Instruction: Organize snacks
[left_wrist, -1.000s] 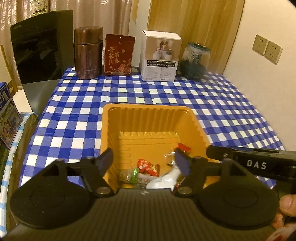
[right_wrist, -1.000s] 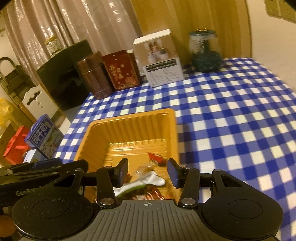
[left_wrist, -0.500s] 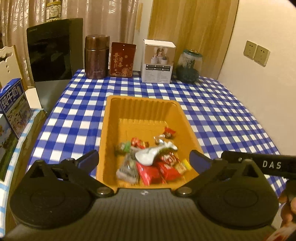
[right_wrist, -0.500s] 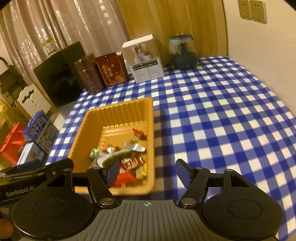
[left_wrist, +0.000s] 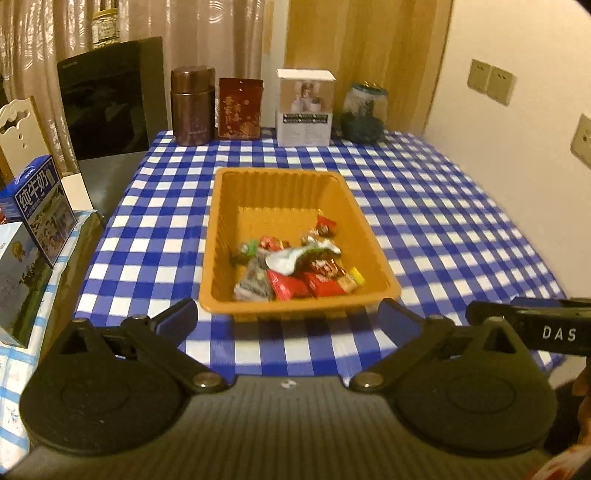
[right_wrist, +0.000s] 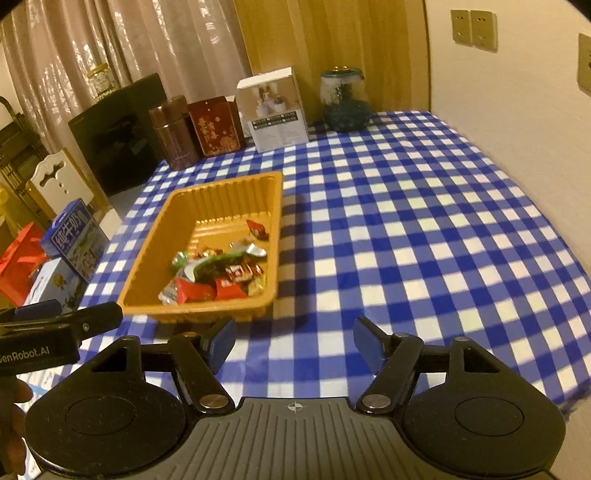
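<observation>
An orange plastic tray (left_wrist: 225, 236) (right_wrist: 155, 258) stands on the blue-and-white checked tablecloth. Several wrapped snacks (left_wrist: 295, 269) (right_wrist: 218, 273) lie heaped in its near half, red, green, silver and yellow. My left gripper (left_wrist: 288, 317) hangs just short of the tray's near rim, open wide, nothing between its fingers. My right gripper (right_wrist: 293, 343) is over bare cloth to the right of the tray's near corner. Its jaws are opening and nothing is between them. Each view shows the other gripper's body at its edge.
Along the table's far edge stand a brown canister (left_wrist: 192, 105), a red tin (left_wrist: 239, 109), a white box (left_wrist: 304, 107) and a glass jar (left_wrist: 364, 112). A milk carton (left_wrist: 40, 206) and boxes sit left of the table. A wall (right_wrist: 517, 110) borders the right side.
Both grippers have drawn back from over the tray and risen slightly. Both have opened. The snacks that were between the fingers now lie in the tray.
</observation>
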